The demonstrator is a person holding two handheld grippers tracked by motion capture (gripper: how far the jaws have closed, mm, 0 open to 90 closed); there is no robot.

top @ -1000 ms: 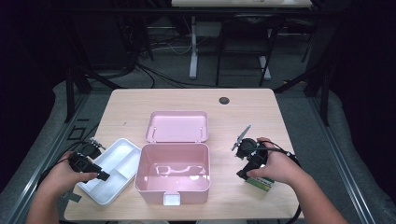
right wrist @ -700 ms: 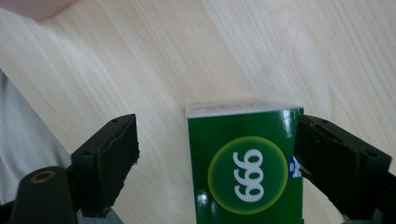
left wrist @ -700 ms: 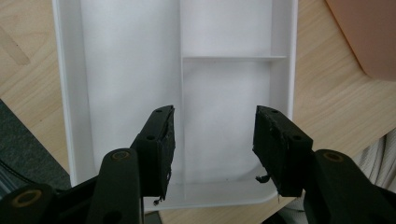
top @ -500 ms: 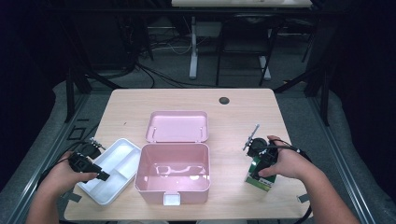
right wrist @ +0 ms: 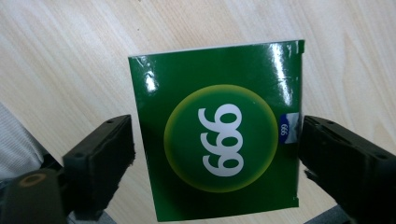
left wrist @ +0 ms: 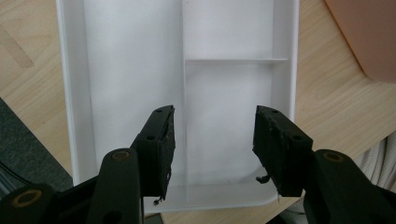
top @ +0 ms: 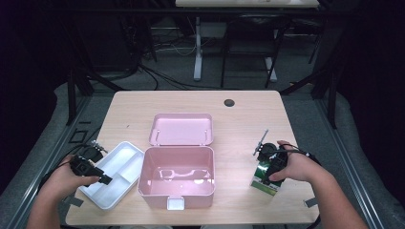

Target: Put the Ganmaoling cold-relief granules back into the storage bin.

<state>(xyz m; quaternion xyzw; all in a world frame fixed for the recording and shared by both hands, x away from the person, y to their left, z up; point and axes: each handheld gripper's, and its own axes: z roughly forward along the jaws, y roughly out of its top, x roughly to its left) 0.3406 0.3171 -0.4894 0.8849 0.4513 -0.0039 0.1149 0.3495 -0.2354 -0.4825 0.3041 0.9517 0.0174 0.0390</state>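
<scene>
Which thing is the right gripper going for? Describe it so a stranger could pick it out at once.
Start at the open pink box in the middle of the wooden table, then look to its right, near the front edge. There lies a small flat green packet between the open jaws of the right gripper. It alone is glossy green, with white numerals 999 in a yellow-ringed circle.

The left gripper [left wrist: 212, 140] hovers with its black jaws spread apart over a white plastic divided tray [left wrist: 135, 70], straddling the tray's central partition. The tray rests on a light wooden tabletop [left wrist: 327, 93]; a pink box corner [left wrist: 369, 37] lies beyond the tray's right wall.
</scene>
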